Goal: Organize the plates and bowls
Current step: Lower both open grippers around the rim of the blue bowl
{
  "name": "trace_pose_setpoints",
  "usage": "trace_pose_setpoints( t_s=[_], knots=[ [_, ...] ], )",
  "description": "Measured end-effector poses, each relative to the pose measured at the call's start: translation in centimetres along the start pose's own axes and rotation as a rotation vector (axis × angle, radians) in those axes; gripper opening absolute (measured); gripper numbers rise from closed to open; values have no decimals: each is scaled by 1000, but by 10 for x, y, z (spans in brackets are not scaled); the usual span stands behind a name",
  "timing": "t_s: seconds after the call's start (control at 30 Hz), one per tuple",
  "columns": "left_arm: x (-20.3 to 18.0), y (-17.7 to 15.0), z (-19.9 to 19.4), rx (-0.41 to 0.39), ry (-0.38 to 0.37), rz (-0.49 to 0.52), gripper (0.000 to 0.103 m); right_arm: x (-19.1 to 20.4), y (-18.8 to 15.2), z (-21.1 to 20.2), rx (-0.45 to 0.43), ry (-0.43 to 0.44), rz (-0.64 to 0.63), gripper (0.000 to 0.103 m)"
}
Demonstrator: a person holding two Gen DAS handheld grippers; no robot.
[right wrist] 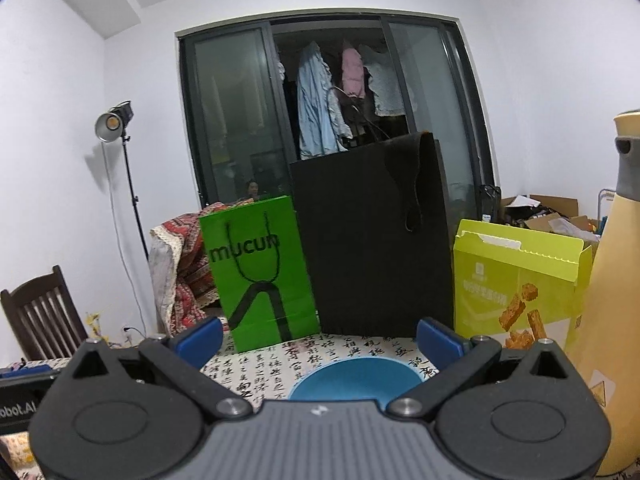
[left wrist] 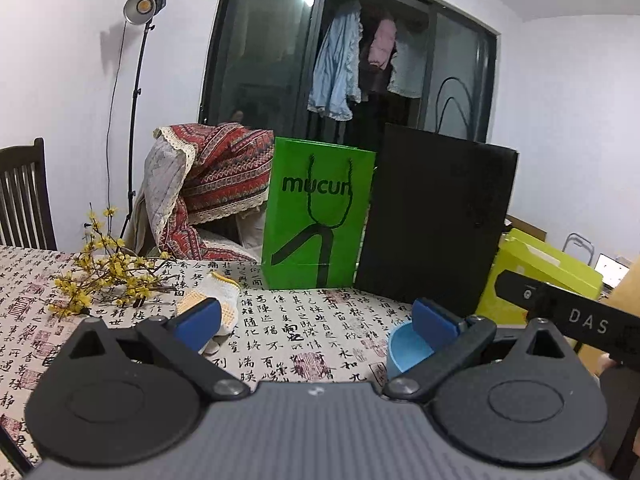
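Clearly spread, both sets of jaws, nothing between them. Left gripper (left wrist: 316,320): blue bowl (left wrist: 406,350) on the worktop (left wrist: 280,320) behind its right finger, plus yellow blossoms (left wrist: 104,272). Right gripper (right wrist: 320,338): bowl (right wrist: 354,378) centred below; snack box (right wrist: 520,280) only here.

Even indoor light — fisheye-warped, dark-cornered edges

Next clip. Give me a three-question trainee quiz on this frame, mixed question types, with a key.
1. True or false: the right tool is shut on the round blue bowl.
2. Which stands left of the tall black paper bag? A) green paper bag B) yellow-green snack box
3. Fill in: the left tool is ____.

Key: 1 false, its jaws are apart with the bowl below them; 2 A, the green paper bag; 3 open.
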State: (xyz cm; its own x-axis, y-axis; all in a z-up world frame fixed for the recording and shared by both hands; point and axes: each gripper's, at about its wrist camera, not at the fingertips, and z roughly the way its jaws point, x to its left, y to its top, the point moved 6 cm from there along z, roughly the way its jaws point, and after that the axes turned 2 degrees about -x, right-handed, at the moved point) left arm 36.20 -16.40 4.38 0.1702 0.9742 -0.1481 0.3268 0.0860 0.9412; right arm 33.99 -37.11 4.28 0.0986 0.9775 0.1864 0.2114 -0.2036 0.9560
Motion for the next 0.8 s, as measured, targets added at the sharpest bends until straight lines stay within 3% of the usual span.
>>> trace_pose_setpoints(
  t_s=[0.4, 0.8],
  knots=[
    [-14, 3, 63, 57, 80, -39, 103, -31, 4, 56, 17, -50, 97, 103],
    [-36, -22, 119, 112, 139, -49, 103, -79, -37, 94, 111, -106, 133, 103]
  ],
)
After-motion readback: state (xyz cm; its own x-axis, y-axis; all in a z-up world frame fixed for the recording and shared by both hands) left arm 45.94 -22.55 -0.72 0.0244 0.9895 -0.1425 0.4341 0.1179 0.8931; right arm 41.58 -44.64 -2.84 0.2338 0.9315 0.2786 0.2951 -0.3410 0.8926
